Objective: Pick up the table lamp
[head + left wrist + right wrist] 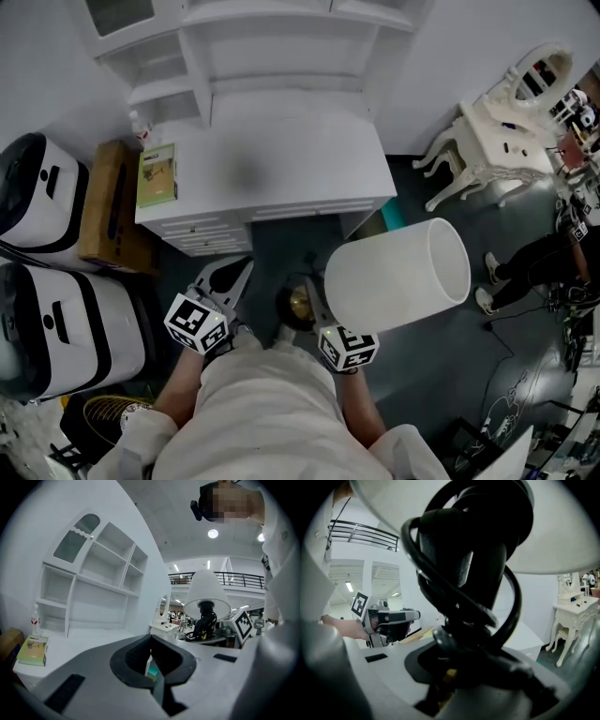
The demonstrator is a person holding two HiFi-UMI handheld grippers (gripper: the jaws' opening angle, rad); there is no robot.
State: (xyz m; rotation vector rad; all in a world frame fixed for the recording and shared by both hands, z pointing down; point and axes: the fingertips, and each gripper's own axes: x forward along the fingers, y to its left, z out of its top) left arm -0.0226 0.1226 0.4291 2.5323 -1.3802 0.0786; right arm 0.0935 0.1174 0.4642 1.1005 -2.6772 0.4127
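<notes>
The table lamp is off the ground in my right gripper (317,314). Its white shade (398,272) tilts to the right and its brass base (300,302) hangs beside the jaws. In the right gripper view the dark stem (464,573), wound with black cord, fills the picture, and my right gripper (450,677) is shut on it. My left gripper (230,275) is held to the lamp's left, apart from it. The left gripper (151,660) is shut with nothing in it. From there the lamp (205,595) shows upright at the right. The left gripper (415,616) also shows in the right gripper view.
A white desk (281,159) with a shelf hutch stands ahead; on it are a green book (157,175) and a small bottle (141,127). A cardboard box (111,202) and two white-and-black cases (56,328) are at the left. A white vanity table (497,141) and a person (544,262) are at the right.
</notes>
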